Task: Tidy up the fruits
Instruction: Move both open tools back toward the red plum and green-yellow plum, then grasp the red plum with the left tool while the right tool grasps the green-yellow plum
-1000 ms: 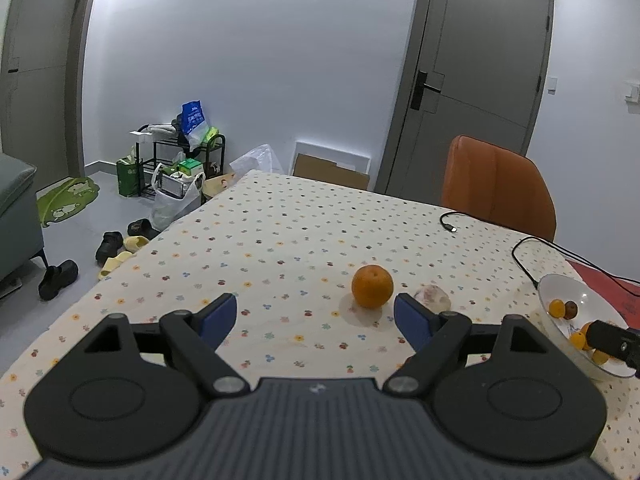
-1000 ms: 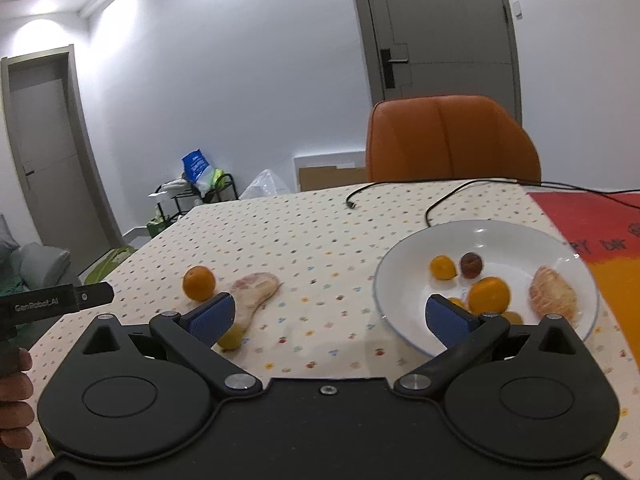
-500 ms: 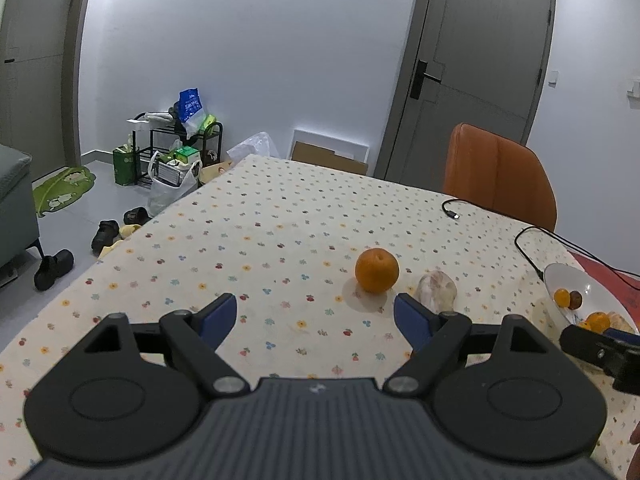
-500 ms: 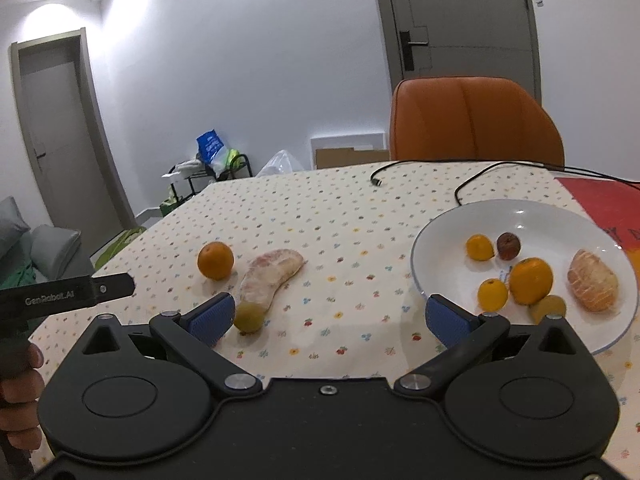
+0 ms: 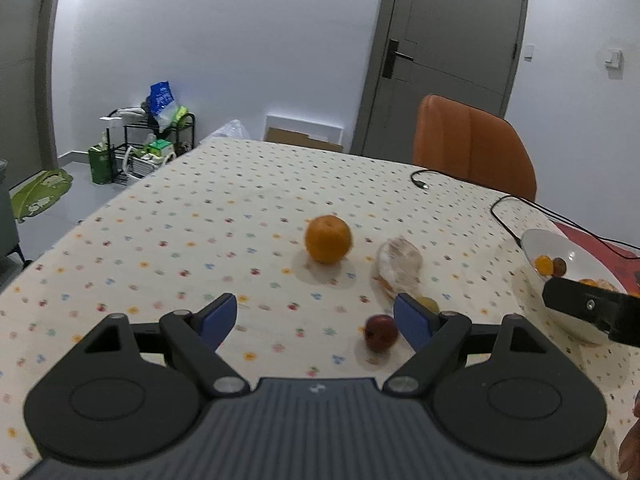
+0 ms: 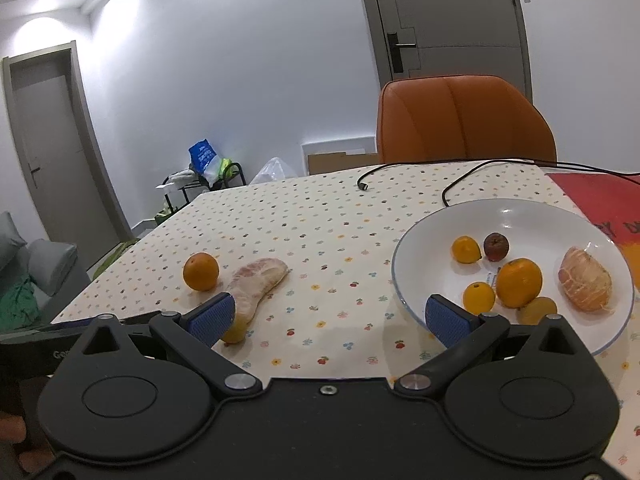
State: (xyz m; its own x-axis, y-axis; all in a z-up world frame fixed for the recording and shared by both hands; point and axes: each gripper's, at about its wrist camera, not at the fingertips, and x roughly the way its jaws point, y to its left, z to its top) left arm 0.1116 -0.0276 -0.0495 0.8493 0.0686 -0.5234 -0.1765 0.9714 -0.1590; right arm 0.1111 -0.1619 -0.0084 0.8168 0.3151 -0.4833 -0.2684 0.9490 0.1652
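On the dotted tablecloth lie an orange [image 5: 328, 239] [image 6: 201, 271], a peeled pomelo segment [image 5: 400, 260] [image 6: 258, 283], a small yellow-green fruit [image 5: 427, 303] [image 6: 236, 330] and a small dark red fruit [image 5: 381, 332]. A white bowl [image 6: 420, 248] [image 5: 536, 242] at the right holds several oranges, a dark red fruit and another peeled segment. My left gripper [image 5: 316, 317] hovers open above the cloth, the red fruit just inside its right finger. My right gripper [image 6: 328, 315] is open between the loose fruit and the bowl, holding nothing.
An orange chair [image 6: 464, 120] stands at the table's far side. Black cables [image 6: 460, 180] run across the cloth toward a red mat [image 6: 600, 196]. A rack with bags [image 5: 152, 140] stands by the wall, left of the table. A hand [image 5: 632, 440] shows at the lower right.
Both grippers have pulled back toward the near edge. The dark red and yellow-green fruits have come into the left wrist view, and the bowl sits larger in the right wrist view.
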